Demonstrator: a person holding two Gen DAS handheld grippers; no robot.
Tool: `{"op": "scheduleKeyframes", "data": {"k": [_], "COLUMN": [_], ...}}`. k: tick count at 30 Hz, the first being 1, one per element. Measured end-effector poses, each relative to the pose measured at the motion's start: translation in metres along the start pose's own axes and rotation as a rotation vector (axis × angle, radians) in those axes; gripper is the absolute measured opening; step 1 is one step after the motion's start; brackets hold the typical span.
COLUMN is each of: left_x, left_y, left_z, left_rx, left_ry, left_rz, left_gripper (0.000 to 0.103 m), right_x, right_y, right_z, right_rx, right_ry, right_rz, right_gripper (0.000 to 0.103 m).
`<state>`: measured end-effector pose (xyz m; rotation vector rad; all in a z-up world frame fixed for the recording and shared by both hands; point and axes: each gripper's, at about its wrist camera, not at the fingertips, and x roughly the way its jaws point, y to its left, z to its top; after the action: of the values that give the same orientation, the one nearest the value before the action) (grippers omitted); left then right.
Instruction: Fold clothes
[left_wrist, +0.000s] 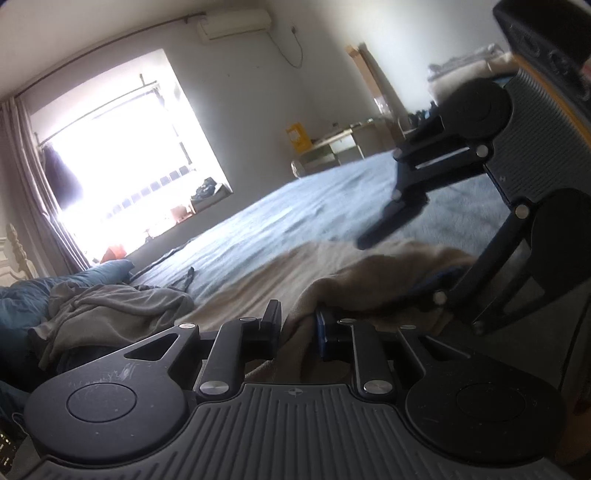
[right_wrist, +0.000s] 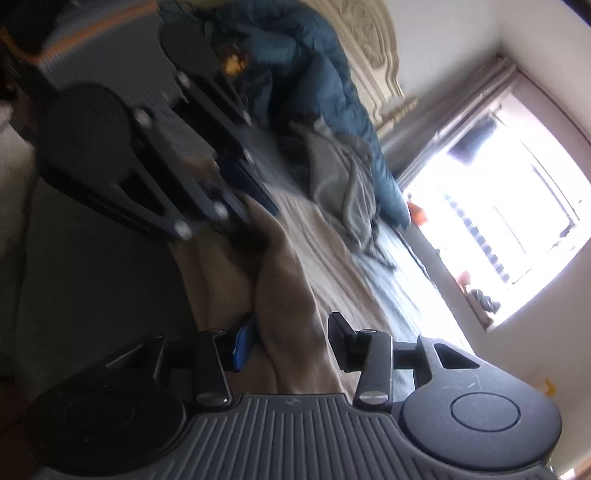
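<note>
Lying lengthwise toward the window (left_wrist: 122, 147), a beige garment (left_wrist: 258, 280) covered the blue bedsheet (left_wrist: 314, 199) beside rumpled grey clothing (left_wrist: 110, 306); the left gripper (left_wrist: 298, 321) pinched its fold, while the right gripper (right_wrist: 291, 339) stood apart.

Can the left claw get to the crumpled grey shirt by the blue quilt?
Probably yes, but not right away. The left claw is pinching the beige garment, so it must let go first. Nothing lies between it and the grey shirt.
</note>
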<state>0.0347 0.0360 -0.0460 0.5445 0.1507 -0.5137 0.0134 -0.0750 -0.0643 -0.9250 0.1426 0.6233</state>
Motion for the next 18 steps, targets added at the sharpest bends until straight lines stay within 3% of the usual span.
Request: {"op": "scheduleKeyframes", "data": {"k": [5, 10, 13, 14, 18], "left_x": [-0.001, -0.001, -0.001, -0.001, 0.002], "left_y": [-0.001, -0.002, -0.002, -0.004, -0.014], "left_z": [-0.002, -0.007, -0.008, -0.01, -0.021], "left_rx": [0.018, 0.018, 0.019, 0.026, 0.069], "left_ry": [-0.002, 0.004, 0.009, 0.013, 0.039], "left_rz": [0.004, -0.002, -0.008, -0.013, -0.03], "left_gripper": [0.019, 0.019, 0.019, 0.019, 0.019], "right_x": [0.015, 0.021, 0.016, 0.013, 0.026], "right_y": [-0.007, -0.029, -0.033, -0.032, -0.007], "right_z": [0.002, -0.007, -0.008, -0.008, -0.027], "right_rx": [-0.005, 0.109, 0.126, 0.121, 0.047], "right_ry": [0.013, 0.081, 0.079, 0.073, 0.104], "right_rz": [-0.014, 0.067, 0.062, 0.052, -0.029], "right_gripper": [0.045, 0.044, 0.037, 0.024, 0.023]}}
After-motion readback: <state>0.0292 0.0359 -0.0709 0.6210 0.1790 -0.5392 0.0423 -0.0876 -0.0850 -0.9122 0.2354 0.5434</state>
